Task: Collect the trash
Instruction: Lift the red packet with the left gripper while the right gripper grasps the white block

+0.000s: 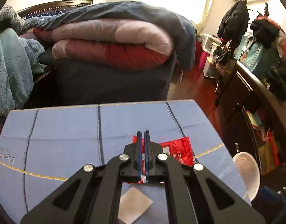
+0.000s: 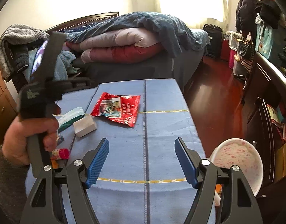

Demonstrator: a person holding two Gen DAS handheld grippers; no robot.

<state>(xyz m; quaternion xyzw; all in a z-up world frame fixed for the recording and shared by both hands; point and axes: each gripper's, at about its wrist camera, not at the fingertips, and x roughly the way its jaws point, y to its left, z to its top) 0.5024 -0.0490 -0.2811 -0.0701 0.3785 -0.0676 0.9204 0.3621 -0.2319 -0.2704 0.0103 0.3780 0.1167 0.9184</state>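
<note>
Crinkled red wrapper [image 2: 116, 110] lies flat on the blue counter [image 2: 161, 130]; my left gripper [image 1: 143, 132] has jaws pressed together, my right gripper [image 2: 141, 140] jaws wide and empty, near a pink-speckled bowl [image 2: 238, 160]

surface: table [image 2: 161, 130] under a blue cloth with dark stitched lines and yellow bands; fills the lower middle of both views
centre: red snack wrapper [image 2: 116, 109] lying flat
left of wrapper: white block [image 2: 85, 126]; teal-and-white packet [image 2: 70, 117] just behind it
lower left edge: small tube with pink cap [image 2: 60, 154]
lower right corner: white bowl with pink specks [image 2: 238, 162]; whether it rests on the table cannot be told
</note>
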